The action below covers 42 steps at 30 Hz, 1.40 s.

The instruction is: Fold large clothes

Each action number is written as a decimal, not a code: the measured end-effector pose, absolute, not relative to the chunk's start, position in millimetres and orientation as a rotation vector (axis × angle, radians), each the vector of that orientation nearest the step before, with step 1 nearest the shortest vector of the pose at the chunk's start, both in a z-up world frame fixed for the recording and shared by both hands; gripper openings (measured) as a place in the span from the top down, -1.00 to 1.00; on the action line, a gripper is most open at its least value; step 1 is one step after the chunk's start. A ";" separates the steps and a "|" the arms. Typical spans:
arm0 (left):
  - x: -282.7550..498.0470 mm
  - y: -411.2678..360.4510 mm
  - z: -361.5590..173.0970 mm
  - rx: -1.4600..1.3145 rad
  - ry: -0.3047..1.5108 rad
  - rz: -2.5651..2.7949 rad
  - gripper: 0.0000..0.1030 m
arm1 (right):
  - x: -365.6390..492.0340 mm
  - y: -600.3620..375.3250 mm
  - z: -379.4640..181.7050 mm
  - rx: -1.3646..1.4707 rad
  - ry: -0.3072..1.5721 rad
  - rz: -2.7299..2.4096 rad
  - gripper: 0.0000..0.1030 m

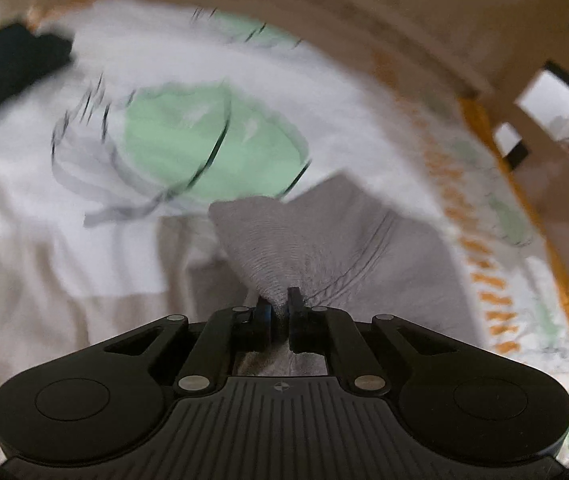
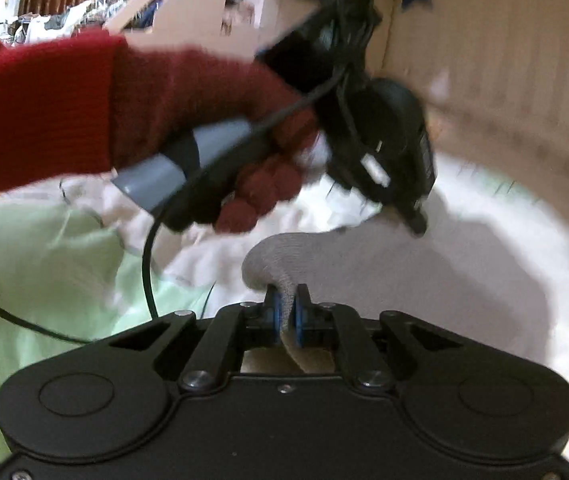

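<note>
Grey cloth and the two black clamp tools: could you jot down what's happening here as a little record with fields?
item: grey garment, knit fabric
surface: white bedsheet with green leaf print
left gripper: shut on a bunched fold of the grey garment
right gripper: shut on another fold of the grey garment
hand: red-gloved left hand holds the other tool's handle, seen from the right wrist view
other item: dark clothing at the sheet's far left
image quality: blurred, likely motion
</note>
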<state>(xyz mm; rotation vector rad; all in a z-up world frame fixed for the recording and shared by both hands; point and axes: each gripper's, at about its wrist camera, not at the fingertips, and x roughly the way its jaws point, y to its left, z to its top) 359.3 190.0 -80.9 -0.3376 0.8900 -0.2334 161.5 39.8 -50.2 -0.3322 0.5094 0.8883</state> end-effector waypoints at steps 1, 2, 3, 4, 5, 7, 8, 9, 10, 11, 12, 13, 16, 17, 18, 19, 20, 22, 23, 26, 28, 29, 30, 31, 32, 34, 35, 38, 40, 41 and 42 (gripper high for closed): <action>359.2 189.4 -90.1 -0.332 0.898 -0.222 0.74 | 167.7 44.6 -61.6 -0.330 0.552 0.892 0.65; 357.6 188.6 -96.0 -0.323 0.890 -0.214 0.73 | 170.7 47.5 -71.9 -0.338 0.584 0.890 0.61; 356.1 188.7 -97.6 -0.322 0.873 -0.213 0.71 | 172.0 47.2 -75.2 -0.331 0.586 0.895 0.52; 355.1 189.0 -96.3 -0.329 0.859 -0.216 0.58 | 172.1 44.3 -75.4 -0.311 0.580 0.904 0.50; 353.9 190.2 -92.6 -0.331 0.849 -0.205 0.32 | 172.5 40.0 -72.3 -0.289 0.579 0.909 0.37; 349.4 193.1 -80.1 -0.312 0.819 -0.177 0.11 | 172.7 30.5 -64.4 -0.252 0.574 0.927 0.05; 344.2 194.1 -72.1 -0.296 0.793 -0.170 0.11 | 171.9 23.5 -59.6 -0.230 0.567 0.940 -0.08; 337.6 193.7 -64.2 -0.273 0.762 -0.162 0.10 | 171.1 16.1 -55.2 -0.212 0.561 0.942 -0.12; 330.1 191.4 -55.7 -0.250 0.732 -0.153 0.03 | 169.9 7.2 -49.7 -0.194 0.556 0.940 -0.12; 321.4 188.1 -47.2 -0.225 0.701 -0.146 -0.03 | 169.2 -3.1 -44.9 -0.170 0.552 0.938 -0.12; 314.4 184.1 -41.0 -0.204 0.677 -0.147 -0.14 | 168.5 -14.4 -42.4 -0.143 0.552 0.934 -0.14; 306.5 179.9 -36.6 -0.184 0.657 -0.156 -0.25 | 168.3 -26.6 -38.7 -0.111 0.550 0.927 -0.17; 283.9 163.3 -33.9 -0.152 0.621 -0.202 -0.28 | 171.3 -60.8 -34.3 -0.020 0.532 0.866 -0.23; 278.3 157.5 -36.6 -0.156 0.626 -0.225 -0.28 | 170.9 -72.2 -32.8 0.001 0.528 0.839 -0.24; 274.3 152.8 -40.7 -0.166 0.637 -0.243 -0.28 | 172.5 -79.5 -34.6 0.014 0.522 0.809 -0.24; 272.0 147.2 -47.5 -0.172 0.657 -0.264 -0.28 | 173.0 -86.0 -35.4 0.018 0.518 0.782 -0.24; 273.3 142.6 -55.2 -0.168 0.679 -0.280 -0.29 | 174.6 -91.3 -36.9 0.020 0.523 0.761 -0.24; 274.0 138.0 -75.1 -0.137 0.731 -0.268 -0.29 | 178.8 -96.9 -47.4 0.015 0.561 0.736 -0.24; 275.7 137.2 -85.7 -0.121 0.755 -0.255 -0.29 | 183.2 -95.7 -57.9 0.005 0.614 0.742 -0.26; 275.5 140.2 -98.7 -0.095 0.755 -0.252 -0.32 | 187.9 -88.1 -81.1 -0.052 0.733 0.781 -0.27; 276.3 142.4 -96.0 -0.105 0.756 -0.254 -0.32 | 185.3 -87.1 -77.0 -0.078 0.727 0.788 -0.27; 278.1 143.9 -95.2 -0.116 0.757 -0.253 -0.32 | 188.2 -88.8 -73.4 -0.070 0.737 0.788 -0.27; 277.8 145.0 -95.9 -0.122 0.756 -0.253 -0.32 | 190.2 -92.3 -69.8 -0.056 0.740 0.789 -0.26; 277.9 145.8 -96.3 -0.126 0.751 -0.253 -0.32 | 191.4 -95.5 -65.5 -0.044 0.737 0.789 -0.26; 275.3 145.8 -96.4 -0.128 0.747 -0.253 -0.32 | 192.9 -99.8 -61.8 -0.032 0.723 0.784 -0.25; 273.6 146.6 -97.9 -0.135 0.742 -0.250 -0.32 | 188.6 -109.9 -56.6 0.012 0.667 0.772 -0.25; 272.4 146.9 -97.8 -0.138 0.740 -0.249 -0.32 | 191.9 -115.5 -49.6 0.039 0.639 0.763 -0.25; 270.0 147.2 -98.0 -0.147 0.737 -0.249 -0.32 | 212.9 -121.7 -33.5 0.093 0.592 0.726 -0.25; 269.6 148.1 -98.1 -0.158 0.736 -0.251 -0.32 | 234.1 -118.9 -26.8 0.105 0.570 0.709 -0.26; 269.8 149.3 -98.5 -0.164 0.736 -0.252 -0.32 | 244.6 -113.3 -25.9 0.105 0.560 0.707 -0.26; 269.7 150.7 -99.0 -0.170 0.736 -0.253 -0.32 | 255.6 -107.1 -25.3 0.102 0.554 0.706 -0.26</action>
